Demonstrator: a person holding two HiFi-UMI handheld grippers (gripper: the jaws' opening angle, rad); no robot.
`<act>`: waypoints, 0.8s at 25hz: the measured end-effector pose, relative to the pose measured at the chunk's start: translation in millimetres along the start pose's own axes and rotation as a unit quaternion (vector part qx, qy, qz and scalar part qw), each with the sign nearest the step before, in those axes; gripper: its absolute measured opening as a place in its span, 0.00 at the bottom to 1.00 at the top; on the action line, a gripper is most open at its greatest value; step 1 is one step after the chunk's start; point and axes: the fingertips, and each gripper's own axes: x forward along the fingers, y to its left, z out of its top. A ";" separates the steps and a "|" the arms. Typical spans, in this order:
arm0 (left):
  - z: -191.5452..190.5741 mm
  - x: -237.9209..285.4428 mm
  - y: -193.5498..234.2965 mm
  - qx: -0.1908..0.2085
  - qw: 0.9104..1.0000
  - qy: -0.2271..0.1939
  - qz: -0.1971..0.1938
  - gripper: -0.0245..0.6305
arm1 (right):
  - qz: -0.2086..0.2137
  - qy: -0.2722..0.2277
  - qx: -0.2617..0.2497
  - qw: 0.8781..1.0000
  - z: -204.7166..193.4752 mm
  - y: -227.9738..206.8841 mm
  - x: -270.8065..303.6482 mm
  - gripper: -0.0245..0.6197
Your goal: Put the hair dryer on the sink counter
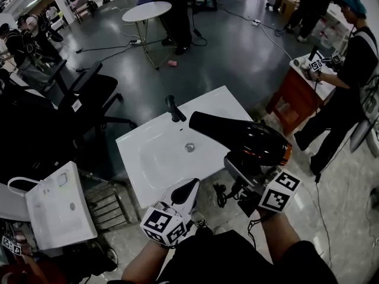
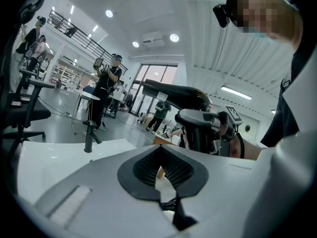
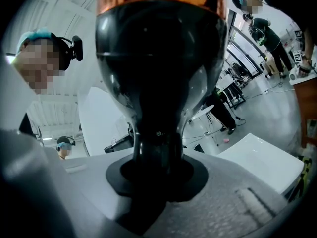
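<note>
Right gripper (image 1: 238, 169) clamped on hair dryer (image 1: 237, 136) handle. Dryer is up in the air over right near part of sink counter (image 1: 142, 158), nozzle aimed left toward faucet (image 1: 173, 109). Left gripper (image 1: 185, 193) closed, empty, low at near edge. Risks: body sits top-heavy above the jaws and could twist in the grip; nozzle could knock faucet on lowering; round barrel may roll into basin (image 1: 172, 149); cord (image 1: 220, 195) dangling by near edge might snag.

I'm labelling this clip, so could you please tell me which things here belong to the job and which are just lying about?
Job: hair dryer, held in right gripper; sink counter.
Lying about: round table; office chair; red cabinet.
</note>
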 end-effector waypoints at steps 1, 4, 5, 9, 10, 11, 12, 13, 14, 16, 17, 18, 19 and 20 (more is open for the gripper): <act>1.3 1.9 4.1 0.001 1.000 -0.001 -0.002 0.04 | -0.001 -0.003 -0.002 1.000 1.9 -2.4 3.9 0.15; 6.1 5.8 14.4 0.006 1.000 -0.004 -0.008 0.04 | -0.003 -0.010 -0.011 1.000 8.7 -6.3 16.7 0.15; 8.1 6.1 16.5 0.007 1.000 -0.005 -0.009 0.04 | -0.003 -0.012 -0.013 1.000 11.4 -6.3 20.8 0.15; 16.1 6.3 22.3 0.009 1.000 -0.010 -0.010 0.04 | 0.000 -0.016 -0.021 1.000 23.6 -5.8 33.8 0.15; 17.3 7.0 24.1 0.009 1.000 -0.011 -0.008 0.04 | 0.003 -0.016 -0.024 1.000 27.0 -6.3 36.7 0.15; 18.3 7.8 26.1 0.009 1.000 -0.013 -0.005 0.04 | 0.006 -0.016 -0.026 1.000 30.1 -7.0 39.9 0.15; 19.2 8.6 28.4 0.008 1.000 -0.014 -0.002 0.04 | 0.009 -0.015 -0.028 0.999 32.7 -7.7 43.6 0.15; 19.8 9.4 31.0 0.008 1.000 -0.015 0.001 0.04 | 0.013 -0.014 -0.029 0.999 34.8 -8.6 47.6 0.15; 20.4 10.4 33.6 0.007 1.000 -0.017 0.005 0.04 | 0.018 -0.013 -0.030 0.999 36.4 -9.6 51.8 0.15; 21.1 14.0 38.8 0.006 1.000 -0.020 0.014 0.04 | 0.029 -0.007 -0.034 0.999 39.2 -13.1 60.6 0.15; 21.3 16.7 41.3 0.006 1.000 -0.022 0.021 0.04 | 0.036 -0.004 -0.035 0.999 40.5 -15.7 65.0 0.15; 21.9 19.8 44.1 0.005 0.999 -0.025 0.028 0.04 | 0.043 0.001 -0.036 0.998 42.0 -18.9 69.7 0.15; 22.9 23.3 47.0 0.004 0.999 -0.028 0.036 0.04 | 0.052 0.006 -0.035 0.998 43.6 -22.7 74.6 0.15; 24.2 27.5 50.3 0.004 0.998 -0.031 0.045 0.04 | 0.060 0.011 -0.034 0.998 45.5 -27.3 79.3 0.15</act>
